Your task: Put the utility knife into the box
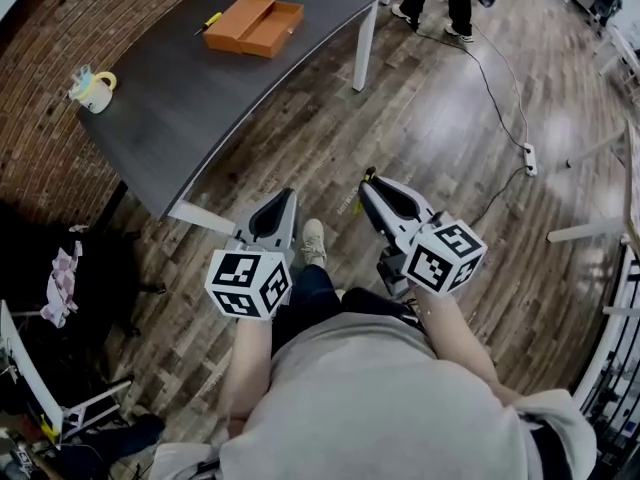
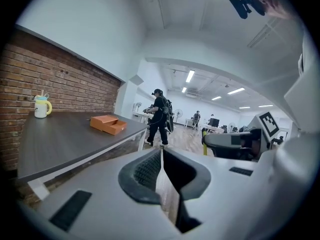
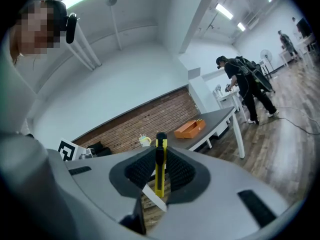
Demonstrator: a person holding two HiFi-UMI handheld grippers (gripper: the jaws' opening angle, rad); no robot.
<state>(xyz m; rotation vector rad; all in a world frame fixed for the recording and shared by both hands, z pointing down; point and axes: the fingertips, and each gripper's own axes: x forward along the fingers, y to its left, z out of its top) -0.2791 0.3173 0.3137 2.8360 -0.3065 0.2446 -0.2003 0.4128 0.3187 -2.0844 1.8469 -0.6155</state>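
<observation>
Two grippers were held close to the body, above the wood floor [image 1: 420,118]. The left gripper [image 1: 288,200] had its jaws pressed together on nothing, probably kept free to steady the box. The right gripper [image 1: 370,181] was clamped on the yellow utility knife [image 3: 160,159], which stood upright between the pads, likely for a safe carry. Farther off, the open orange box [image 1: 255,25] lay on the grey table [image 1: 190,118], well apart from the knife.

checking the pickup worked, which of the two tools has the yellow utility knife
The right tool: a slim yellow and black utility knife is clamped upright between its jaws. The left tool grips nothing.
</observation>
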